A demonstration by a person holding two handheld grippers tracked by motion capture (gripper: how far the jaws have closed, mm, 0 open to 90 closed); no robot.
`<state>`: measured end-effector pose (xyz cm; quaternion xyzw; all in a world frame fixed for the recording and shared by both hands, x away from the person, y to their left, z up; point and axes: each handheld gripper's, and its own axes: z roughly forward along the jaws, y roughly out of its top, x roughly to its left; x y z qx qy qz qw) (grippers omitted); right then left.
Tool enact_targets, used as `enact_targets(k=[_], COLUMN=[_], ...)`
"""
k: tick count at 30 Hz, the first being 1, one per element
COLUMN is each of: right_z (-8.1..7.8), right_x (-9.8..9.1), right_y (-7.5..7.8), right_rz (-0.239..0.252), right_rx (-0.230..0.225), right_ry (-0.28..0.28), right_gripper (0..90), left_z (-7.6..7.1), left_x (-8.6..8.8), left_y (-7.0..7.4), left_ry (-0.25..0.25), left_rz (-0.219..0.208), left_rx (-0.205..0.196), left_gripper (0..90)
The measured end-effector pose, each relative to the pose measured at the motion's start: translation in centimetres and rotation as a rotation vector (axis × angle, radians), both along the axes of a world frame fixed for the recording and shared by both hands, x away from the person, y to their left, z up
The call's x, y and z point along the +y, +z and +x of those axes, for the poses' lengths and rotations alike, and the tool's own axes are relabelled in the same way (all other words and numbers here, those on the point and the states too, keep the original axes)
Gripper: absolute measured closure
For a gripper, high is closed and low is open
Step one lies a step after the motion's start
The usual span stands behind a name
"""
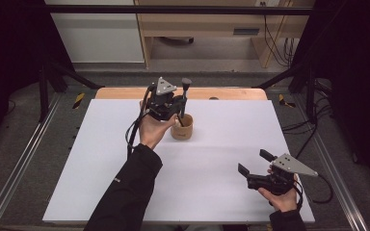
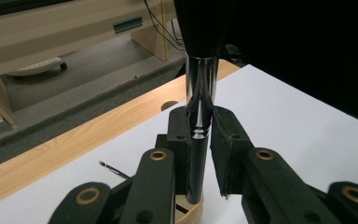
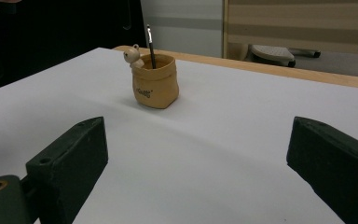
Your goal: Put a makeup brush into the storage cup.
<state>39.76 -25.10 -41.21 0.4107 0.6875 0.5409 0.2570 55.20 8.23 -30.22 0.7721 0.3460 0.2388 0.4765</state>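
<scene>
My left gripper (image 1: 173, 107) is shut on a thick black brush (image 1: 185, 97) with a silver ferrule (image 2: 201, 88), gripping its handle. The brush stands upright, bristles up, with its lower end in a small tan pot (image 1: 182, 128). In the left gripper view the pot's rim (image 2: 193, 212) shows just below the jaws. The right gripper view shows the pot (image 3: 154, 86) with a little bear figure (image 3: 132, 55) on its rim and a thin brush (image 3: 150, 44) standing inside. My right gripper (image 1: 254, 161) hangs open over the table's front right, nothing between its fingers (image 3: 74, 154).
A white board (image 1: 101, 168) covers the table, with a wooden strip (image 1: 125, 93) along its far edge. Black frame posts stand at both sides. Beyond the table are a light wooden desk (image 1: 202, 24) and hanging cables (image 1: 279, 43).
</scene>
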Motion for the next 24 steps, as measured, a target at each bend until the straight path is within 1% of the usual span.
enact_targets(k=[7,10,11,12,13,15,19,20,22,23,24], right_z=[-0.1,-0.1,-0.1,-0.1,-0.1,-0.1,-0.1,0.0,-0.1,0.0,-0.1], right_x=[0.0,0.0,0.1,0.1,0.1,0.1,0.0,0.1,0.0,0.0,-0.1], right_y=[0.1,0.1,0.1,0.1,0.1,0.0,0.0,0.0,0.0,0.0,0.0], right_rz=[0.001,0.000,0.003,0.002,0.000,0.006,0.001,0.004,0.003,-0.001,-0.001], right_rx=[-0.003,-0.003,-0.001,-0.002,0.000,0.001,0.000,-0.005,0.004,-0.002,0.001], right_ry=[-0.001,0.000,0.000,0.001,0.001,0.001,0.003,0.001,0.000,-0.001,-0.002], right_gripper=[5.8,5.8,5.8,5.8,5.8,5.8,5.8,5.8,5.8,5.8,5.8], left_z=[0.8,1.2,1.3,1.4,1.5,1.8,2.3,2.5,2.7,2.8,2.9], left_x=[-0.4,-0.6,-0.7,-0.7,-0.7,-0.7,-0.9,-0.9,-1.0,-1.0,-1.1], left_y=[-0.7,-1.0,-1.1,-1.2,-1.3,-1.5,-2.0,-2.1,-2.4,-2.5,-2.6], left_ry=[0.006,0.011,0.016,0.016,0.019,0.024,0.031,0.033,0.038,0.037,0.040], left_rz=[0.005,0.009,0.002,0.013,0.015,0.012,0.010,0.013,0.017,0.025,0.023], left_rx=[0.009,0.006,0.006,0.008,0.008,0.011,0.014,0.017,0.017,0.022,0.023], left_gripper=[77.7,77.7,77.7,77.7,77.7,77.7,77.7,77.7,77.7,77.7,77.7])
